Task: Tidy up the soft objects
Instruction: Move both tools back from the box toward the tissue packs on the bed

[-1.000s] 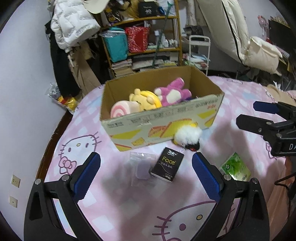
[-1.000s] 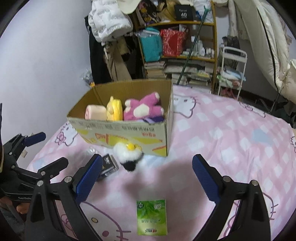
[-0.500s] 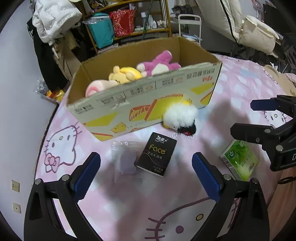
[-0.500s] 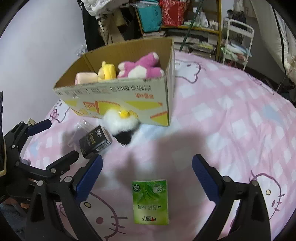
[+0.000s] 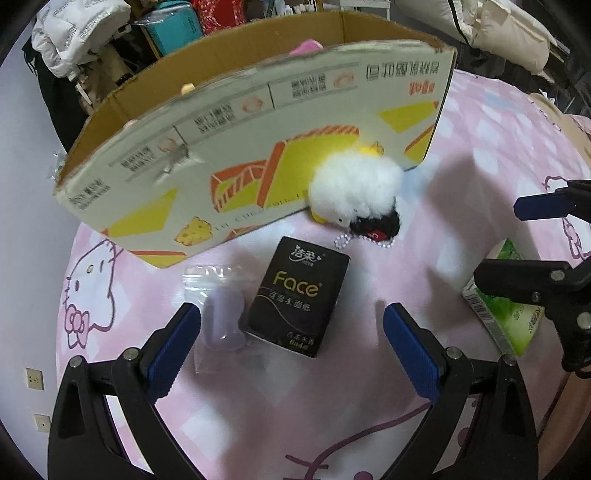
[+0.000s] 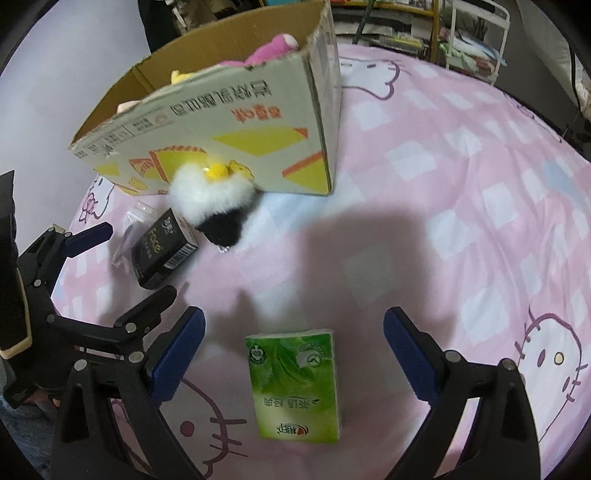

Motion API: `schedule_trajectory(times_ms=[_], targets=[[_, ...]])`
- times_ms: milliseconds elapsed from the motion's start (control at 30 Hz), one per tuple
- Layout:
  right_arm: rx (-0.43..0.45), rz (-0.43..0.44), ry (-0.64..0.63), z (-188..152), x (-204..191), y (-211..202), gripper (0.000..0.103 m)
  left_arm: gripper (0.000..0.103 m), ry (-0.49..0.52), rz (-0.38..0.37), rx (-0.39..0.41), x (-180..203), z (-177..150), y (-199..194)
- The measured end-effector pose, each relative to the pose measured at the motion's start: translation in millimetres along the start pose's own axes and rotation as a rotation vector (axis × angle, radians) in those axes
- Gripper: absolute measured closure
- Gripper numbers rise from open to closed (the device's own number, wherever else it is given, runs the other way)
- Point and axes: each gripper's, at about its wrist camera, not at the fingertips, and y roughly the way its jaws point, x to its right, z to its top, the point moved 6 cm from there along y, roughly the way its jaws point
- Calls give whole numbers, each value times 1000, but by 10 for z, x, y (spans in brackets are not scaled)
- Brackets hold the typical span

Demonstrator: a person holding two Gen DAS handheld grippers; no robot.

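Plush toy against cardboard box | pink cat-print bedsheet | cluttered shelves | both claws spread, empty

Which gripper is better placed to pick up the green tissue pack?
Right. The right gripper is open, with the green tissue pack centred between its fingers. The left gripper faces the black tissue pack instead.
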Motion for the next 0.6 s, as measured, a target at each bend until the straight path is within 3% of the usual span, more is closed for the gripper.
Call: schedule_trajectory(times_ms=[367,467,600], targets=[[-91,17,20,-98,29,207,1,6,-61,-10,-1,-83,-16,128],[-99,16,13,-121,9,208,1,20,-57,-23,12,-79,-14,121],[-115,15,14,-140,10,257,1,34,-22,27,50,-91,16,75]])
